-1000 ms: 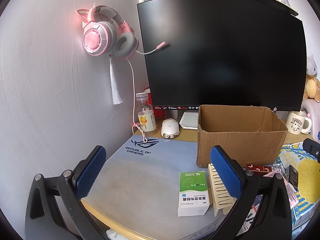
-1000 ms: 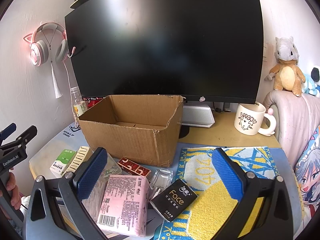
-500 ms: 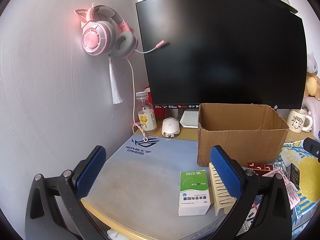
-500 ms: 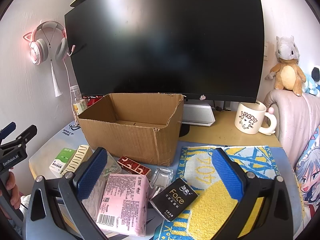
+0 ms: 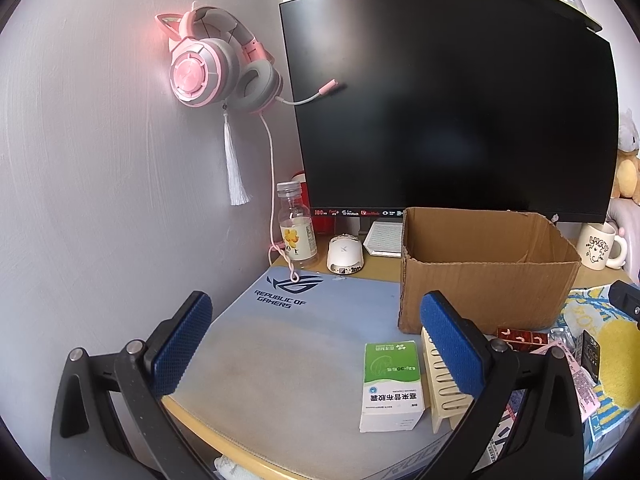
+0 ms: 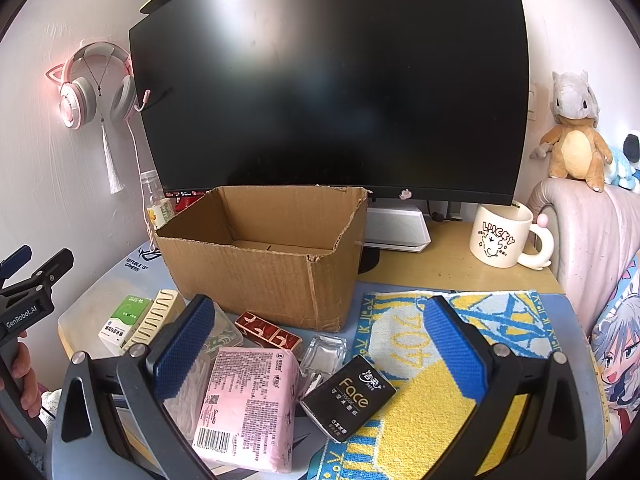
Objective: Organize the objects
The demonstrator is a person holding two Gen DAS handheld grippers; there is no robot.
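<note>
1. Left wrist view: the left gripper (image 5: 316, 344) hangs released over the near left part of the grey desk mat (image 5: 280, 344), its blue pads wide apart with nothing between them. The green and white medicine box (image 5: 391, 386) lies flat on the mat just left of the right pad, touching a cream slotted rack (image 5: 444, 396) beside it. The open cardboard box (image 5: 486, 270) stands just beyond them, in front of the dark monitor (image 5: 452, 112). Compared with a second ago the framing is almost the same; the scene sits only slightly lower and the box edge a shade nearer.

2. Right wrist view: the right gripper (image 6: 316, 348) is also released and holds nothing. Below it lie the pink tissue pack (image 6: 248, 404) and the black Face tissue pack (image 6: 348, 398), with a small glass dish (image 6: 324, 356) and a red box (image 6: 268, 330) between them and the cardboard box. A yellow and blue towel (image 6: 448, 384) spreads on the right. Nothing on the desk has shifted since the earlier frames.
</note>
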